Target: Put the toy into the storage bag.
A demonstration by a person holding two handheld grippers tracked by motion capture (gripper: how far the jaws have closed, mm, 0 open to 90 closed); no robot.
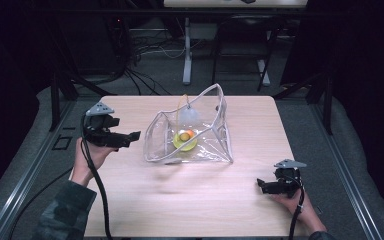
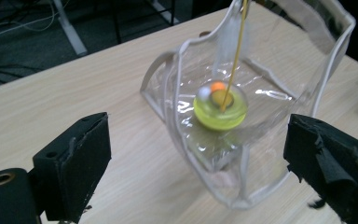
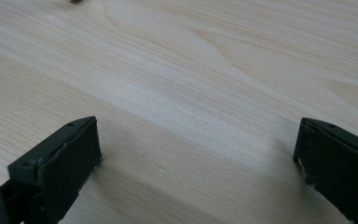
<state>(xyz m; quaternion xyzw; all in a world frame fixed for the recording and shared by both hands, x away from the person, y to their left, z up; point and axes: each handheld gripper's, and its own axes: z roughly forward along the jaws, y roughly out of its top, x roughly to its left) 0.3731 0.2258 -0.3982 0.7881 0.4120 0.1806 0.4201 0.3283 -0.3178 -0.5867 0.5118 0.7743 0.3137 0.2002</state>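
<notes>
From above, a clear plastic bag [image 1: 190, 131] stood open at the middle of the table [image 1: 190, 200], a yellow bowl [image 1: 185, 141] inside it. The left gripper [image 1: 132, 136] hung just beside the bag; the right gripper [image 1: 261, 186] lay well apart.

In the left gripper view, the jaws stood apart, empty, before the bag [image 2: 242, 140] and bowl [image 2: 220, 112].

In the right gripper view, the jaws stood apart over bare table [image 3: 191, 93].

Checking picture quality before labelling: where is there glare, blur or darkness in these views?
High view: dark surroundings, lit table, faint glints on the clear bag. Left gripper view: reflections on the plastic, the yellow dish slightly soft. Right gripper view: sharp wood grain, soft shadow beneath the right tool.
</notes>
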